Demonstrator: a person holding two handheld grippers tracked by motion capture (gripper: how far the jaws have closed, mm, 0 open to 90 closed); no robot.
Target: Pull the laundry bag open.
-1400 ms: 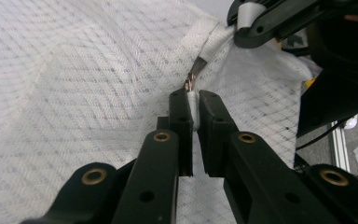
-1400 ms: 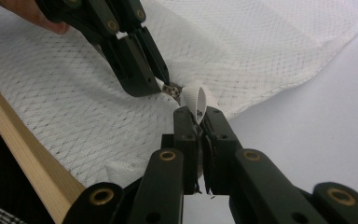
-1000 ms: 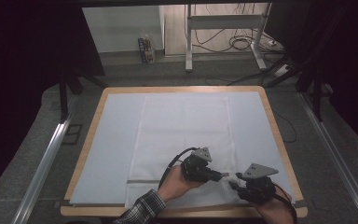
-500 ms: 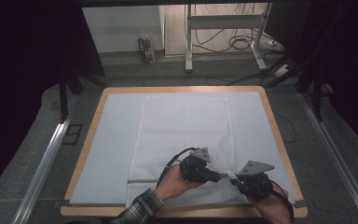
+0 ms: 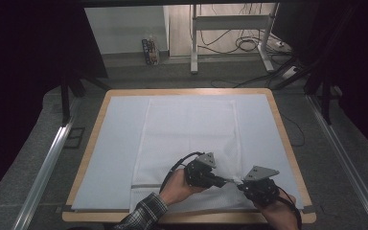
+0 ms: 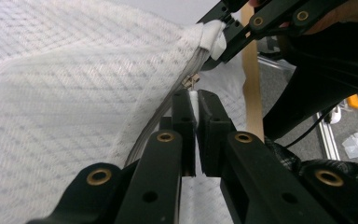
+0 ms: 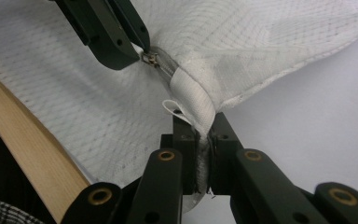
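- With both pairs of jaws closed, left gripper (image 6: 196,100) pinches the white tab at the zip slider (image 6: 190,81); right gripper (image 7: 204,122) clamps the bag's bound corner (image 7: 193,100).
- Right jaws have just been closing, corner cloth between them; a second back they stood wider.
- Mesh bag (image 5: 187,134) lies flat on the table (image 5: 280,124), near-right corner lifted between the grippers.
- Judged: grips set, zip pull not yet started; nearly all the zip run is left.
- Hands sit where they were in the earlier high view.
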